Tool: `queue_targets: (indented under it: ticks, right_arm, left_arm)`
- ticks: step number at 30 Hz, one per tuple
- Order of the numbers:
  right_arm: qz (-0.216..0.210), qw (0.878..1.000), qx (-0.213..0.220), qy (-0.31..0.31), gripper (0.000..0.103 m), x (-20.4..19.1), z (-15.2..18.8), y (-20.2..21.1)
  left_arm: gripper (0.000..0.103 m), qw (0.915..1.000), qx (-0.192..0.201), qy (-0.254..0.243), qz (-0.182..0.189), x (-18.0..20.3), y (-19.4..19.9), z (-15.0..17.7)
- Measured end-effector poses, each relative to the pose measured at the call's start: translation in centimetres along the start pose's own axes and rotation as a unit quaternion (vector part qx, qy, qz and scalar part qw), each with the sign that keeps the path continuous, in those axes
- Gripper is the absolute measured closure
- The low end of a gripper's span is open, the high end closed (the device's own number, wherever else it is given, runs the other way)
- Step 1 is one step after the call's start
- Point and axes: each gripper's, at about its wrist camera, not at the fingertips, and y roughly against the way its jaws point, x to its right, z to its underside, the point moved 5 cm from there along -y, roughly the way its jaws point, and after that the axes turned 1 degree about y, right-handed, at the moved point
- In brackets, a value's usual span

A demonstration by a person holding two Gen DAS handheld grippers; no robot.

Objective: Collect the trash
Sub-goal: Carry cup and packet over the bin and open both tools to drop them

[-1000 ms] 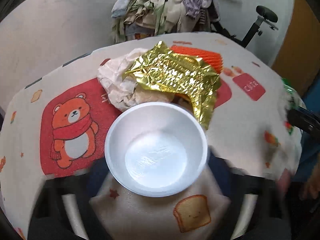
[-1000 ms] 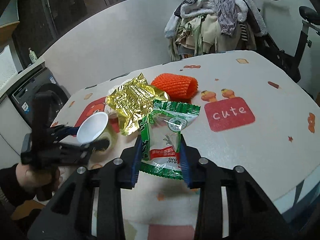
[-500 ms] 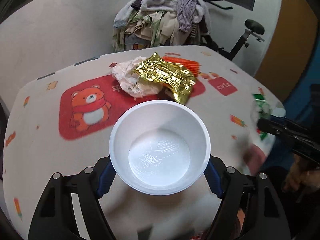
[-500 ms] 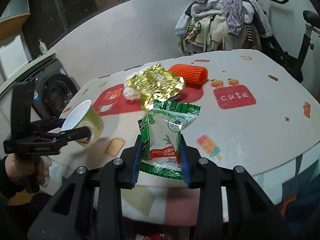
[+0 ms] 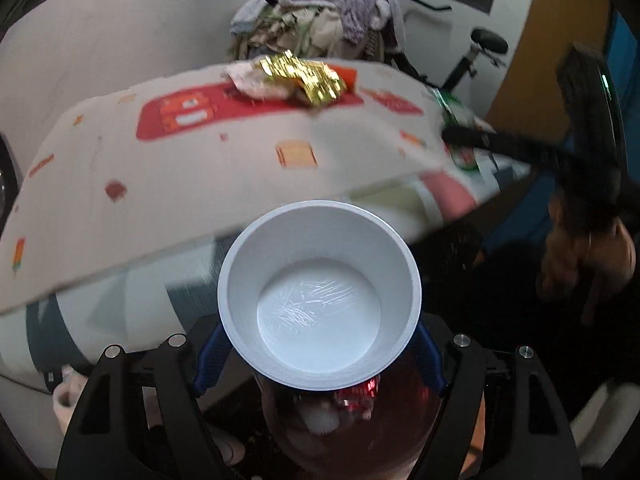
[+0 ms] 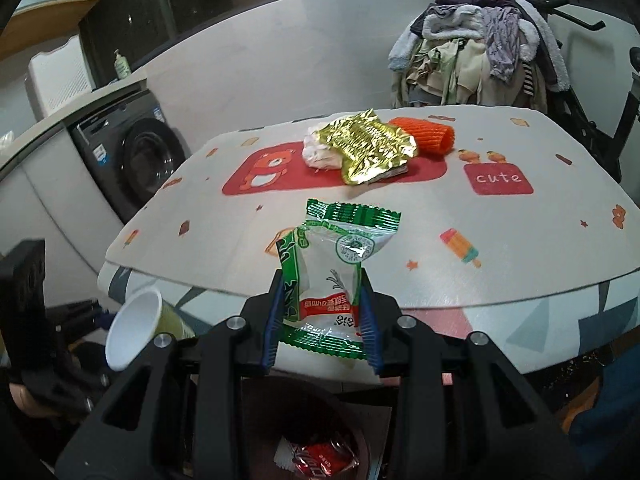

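Left gripper: closing blue pads on both sides of a white paper cup, mouth facing the camera, lower centre of the left wrist view.

Right gripper: pinching a green-and-clear snack wrapper upright between narrowly set pads, centre of the right wrist view.

Bin: sitting dark and open at bottom centre of the right wrist view, directly under the wrapper; holding a red packet already.

Step in hand: judging by both items hanging off the table edge and over the bin, carrying two pieces to the drop point.

Next move: probably calling for spreading each pair of pads so cup and wrapper fall in, then reaching back for more.

Trash remaining: gold foil wrapper, crumpled white paper and orange mesh sleeve lying bunched together, upper centre of the right wrist view, on the table.

Right view only: showing the cup from the side at lower left, with an olive-green outer wall, plus a washing machine at left.

Left view only: looking straight into the cup's bare interior; showing the person's hand on the other tool at right; bin largely hidden behind the cup.

Background: clothes pile heaped at upper right.
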Motion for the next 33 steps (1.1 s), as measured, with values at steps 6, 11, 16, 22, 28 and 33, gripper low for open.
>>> queue_targets:
  ticks: [6,11,16,22,28,33]
  right_arm:
    - [-0.002,1.000,-0.007,0.007,0.067,-0.5,1.1,0.5]
    - [0.000,1.000,-0.016,0.006,0.067,-0.3,2.3,0.7]
    - [0.001,1.000,-0.022,0.006,0.067,-0.2,3.1,0.8]
    - [-0.008,0.999,-0.036,0.013,0.067,-0.8,4.1,0.3]
    - [-0.022,0.997,-0.060,0.037,0.067,-2.5,5.5,-0.5]
    - [-0.023,0.993,-0.081,0.081,0.067,-4.4,6.7,-1.5]
  left_arm:
    - [0.028,0.9986,-0.029,-0.045,0.001,2.2,-1.3,2.6]
    - [0.027,0.9972,-0.032,-0.067,0.007,3.2,-1.6,3.1]
    - [0.011,0.9984,-0.015,-0.053,-0.012,2.4,-1.1,2.7]
    - [0.010,0.9986,0.041,-0.005,-0.032,0.4,1.3,1.4]
    - [0.007,0.9927,0.097,0.007,-0.070,-1.4,4.5,0.4]
    - [0.006,0.9881,0.124,0.023,-0.087,-2.7,5.9,0.8]
